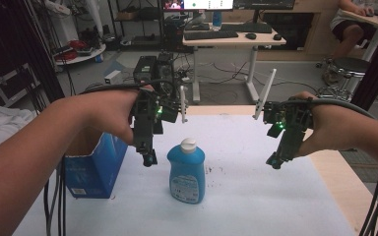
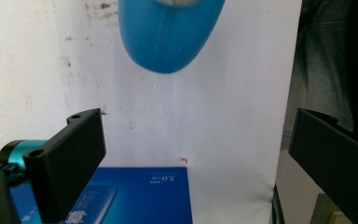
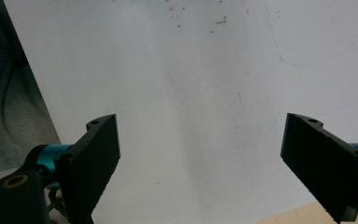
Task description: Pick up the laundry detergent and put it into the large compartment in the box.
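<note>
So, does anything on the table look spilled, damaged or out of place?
Nothing serious. The blue bottle stands upright with its white cap on. Only small dark specks lie on the white table cover beside it; they look like dirt, not a spill.

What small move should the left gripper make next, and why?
Probably lower the left gripper toward the blue bottle. Its jaws stand wide open and empty, held above the table, and the bottle stands upright just beside it, nearer than the right gripper.

Both claws (image 1: pixel 147 160) (image 1: pixel 274 162) agape, raised
</note>
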Available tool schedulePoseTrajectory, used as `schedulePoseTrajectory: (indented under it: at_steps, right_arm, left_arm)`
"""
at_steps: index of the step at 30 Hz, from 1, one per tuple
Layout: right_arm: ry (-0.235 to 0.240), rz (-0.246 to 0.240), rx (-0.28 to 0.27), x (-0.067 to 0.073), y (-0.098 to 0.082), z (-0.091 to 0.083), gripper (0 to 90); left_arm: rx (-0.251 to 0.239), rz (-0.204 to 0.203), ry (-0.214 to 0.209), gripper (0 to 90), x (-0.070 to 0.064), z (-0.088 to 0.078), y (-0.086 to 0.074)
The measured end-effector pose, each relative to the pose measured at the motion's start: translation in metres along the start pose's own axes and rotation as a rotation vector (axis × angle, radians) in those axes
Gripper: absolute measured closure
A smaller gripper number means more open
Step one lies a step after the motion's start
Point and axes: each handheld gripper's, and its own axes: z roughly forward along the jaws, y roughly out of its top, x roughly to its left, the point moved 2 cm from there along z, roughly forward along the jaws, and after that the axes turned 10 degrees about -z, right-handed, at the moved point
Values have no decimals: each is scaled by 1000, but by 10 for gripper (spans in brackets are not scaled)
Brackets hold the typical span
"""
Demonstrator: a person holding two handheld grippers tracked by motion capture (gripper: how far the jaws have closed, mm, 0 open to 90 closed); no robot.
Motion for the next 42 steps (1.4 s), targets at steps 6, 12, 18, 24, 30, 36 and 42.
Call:
schedulePoseTrajectory:
  at_steps: [6,12,18,24,30,36,42]
  right_arm:
    - [1,-5,-8,1,1,1,109]
    - [2,-5,-8,0,-2,2,109]
    - [4,1,-11,1,-5,2,110]
    - [5,10,-14,2,-9,4,110]
    - [8,18,-15,2,-13,5,110]
    - [10,18,-17,2,-15,6,110]
    - [13,16,-19,1,-16,9,110]
  left_arm:
    - [-1,23,4,37,1,5,11]
    - [-9,43,4,37,1,12,21]
    - [-12,67,1,37,2,23,30]
    - [-9,89,-5,37,1,36,42]
    - [-6,105,-7,37,1,46,50]
    - [2,113,2,37,1,54,55]
    - [3,130,8,38,2,60,56]
